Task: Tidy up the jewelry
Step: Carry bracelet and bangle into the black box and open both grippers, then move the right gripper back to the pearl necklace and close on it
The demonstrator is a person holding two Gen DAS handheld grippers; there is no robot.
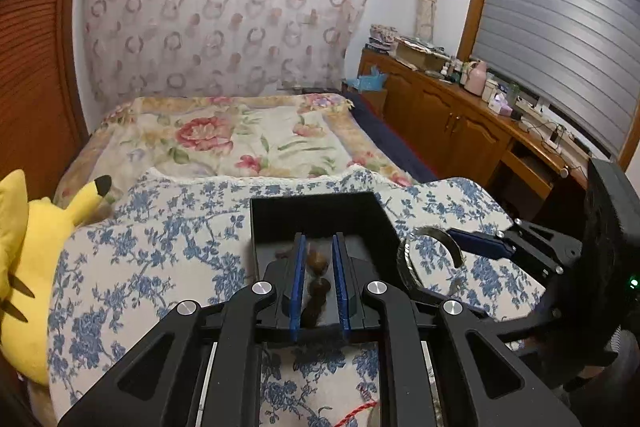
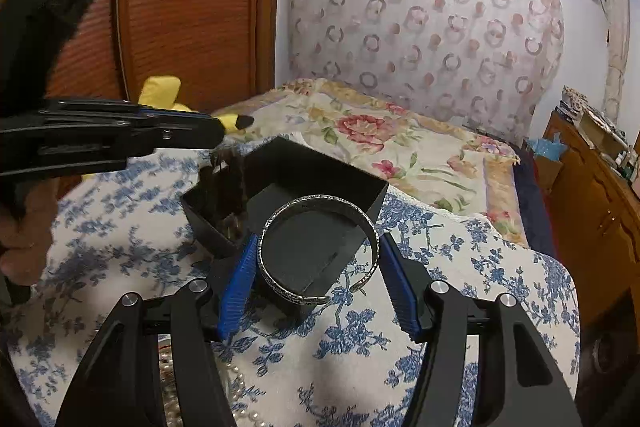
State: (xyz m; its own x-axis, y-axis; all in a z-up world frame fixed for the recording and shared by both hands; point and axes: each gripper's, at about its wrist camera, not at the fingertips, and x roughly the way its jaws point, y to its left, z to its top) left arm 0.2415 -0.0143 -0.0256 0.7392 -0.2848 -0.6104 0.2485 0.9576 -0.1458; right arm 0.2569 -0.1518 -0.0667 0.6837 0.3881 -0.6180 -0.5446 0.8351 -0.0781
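Left gripper [image 1: 318, 279] narrow, pinching brown bead strand [image 1: 316, 281] above black box [image 1: 320, 215]. Right gripper [image 2: 320, 267] wide, clasping silver bangle [image 2: 318, 247] between pads, box just ahead.

Left gripper [image 1: 319, 277] has its blue jaws pinched on a string of brown beads [image 1: 316, 283], looks like a bracelet but it's blurry, hanging over the open black box [image 1: 320, 223]. Box sits on the blue floral cloth [image 1: 160, 247]. Right gripper [image 1: 480, 243] pokes in beside it, holding a silver bangle [image 1: 428, 255]. Pikachu plush [image 1: 36, 247] far left.
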